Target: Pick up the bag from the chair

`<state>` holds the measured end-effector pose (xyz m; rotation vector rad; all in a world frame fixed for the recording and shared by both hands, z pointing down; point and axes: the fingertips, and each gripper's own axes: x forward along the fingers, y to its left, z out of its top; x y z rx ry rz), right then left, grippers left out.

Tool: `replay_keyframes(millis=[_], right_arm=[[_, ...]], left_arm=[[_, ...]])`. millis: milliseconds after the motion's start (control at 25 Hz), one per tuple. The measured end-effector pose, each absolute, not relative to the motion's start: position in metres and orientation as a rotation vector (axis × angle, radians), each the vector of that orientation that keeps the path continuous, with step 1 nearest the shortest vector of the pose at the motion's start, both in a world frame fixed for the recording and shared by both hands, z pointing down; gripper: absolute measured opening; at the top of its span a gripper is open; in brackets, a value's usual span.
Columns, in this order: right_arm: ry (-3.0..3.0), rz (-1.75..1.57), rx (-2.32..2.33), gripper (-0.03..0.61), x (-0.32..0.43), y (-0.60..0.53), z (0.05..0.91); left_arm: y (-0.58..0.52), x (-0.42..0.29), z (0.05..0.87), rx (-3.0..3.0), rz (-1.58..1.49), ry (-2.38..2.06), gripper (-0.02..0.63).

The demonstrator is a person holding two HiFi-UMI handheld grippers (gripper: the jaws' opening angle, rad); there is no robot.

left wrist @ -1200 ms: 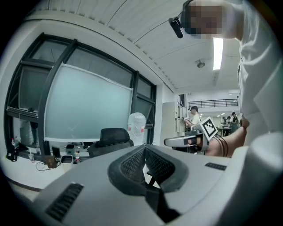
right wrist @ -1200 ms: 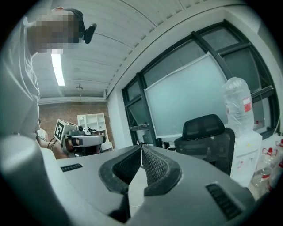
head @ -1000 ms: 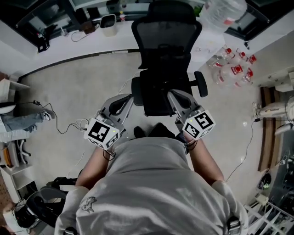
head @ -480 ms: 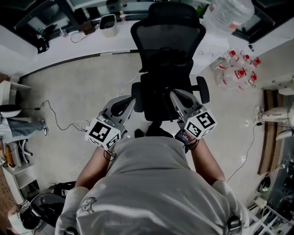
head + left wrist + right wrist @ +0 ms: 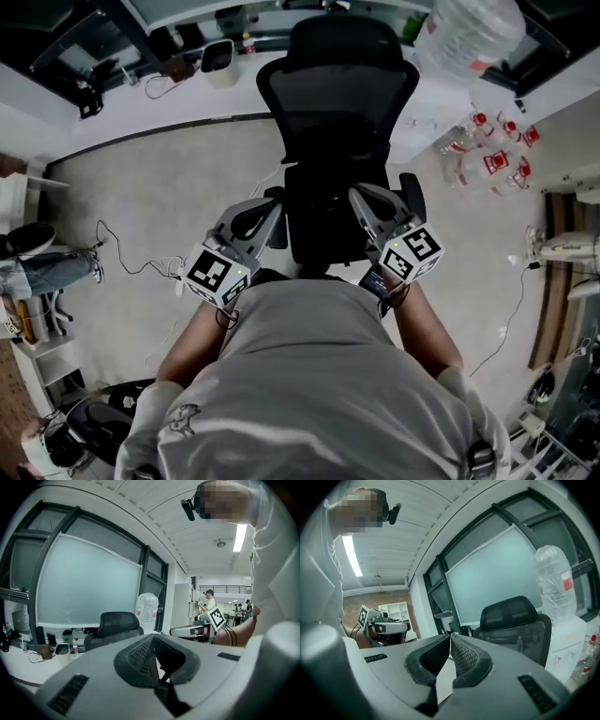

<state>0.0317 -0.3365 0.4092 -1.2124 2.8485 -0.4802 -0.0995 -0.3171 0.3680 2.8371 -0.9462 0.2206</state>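
Grey shirt fills the bottom of the head view, and just beyond it two tongs reach forward: the left gripper point(image 5: 272, 199) and the right gripper point(image 5: 360, 194), both with jaws pressed together at the tips and nothing between them. Since a second ago the person has closed in. The dark shoes that showed below the seat are now hidden under the torso, and the two tips flank the front of the seat point(image 5: 323, 225) at centre frame. I take this as approach only, with no grasp begun; the jaws must part first.

One chair point(image 5: 336, 94), black, faces away. No bag can be made out on it (black on black, if it lies on the seat).

Further off, one white desk point(image 5: 141, 105) curves across the upper left, one big clear jug point(image 5: 464, 33) sits at the upper right, and at least five red-capped bottles point(image 5: 483, 155) crowd the floor at right.
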Motion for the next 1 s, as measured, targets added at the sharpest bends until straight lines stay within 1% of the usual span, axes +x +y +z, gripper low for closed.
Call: replay_keyframes(millis=[240, 680, 1000], right_arm=[[2.858, -0.529, -1.214, 0.034, 0.048, -0.349, 0.423], [2.8, -0.595, -1.333, 0.034, 0.05, -0.37, 0.432], [2.733, -0.671, -1.445, 0.034, 0.053, -0.379, 0.452]], left_arm=[[-0.328, -0.082, 0.382, 2.82, 0.254, -0.923, 0.012], [-0.364, -0.088, 0.382, 2.812, 0.237, -0.839, 0.012], [-0.386, -0.085, 0.401, 2.814, 0.281, -0.729, 0.012]])
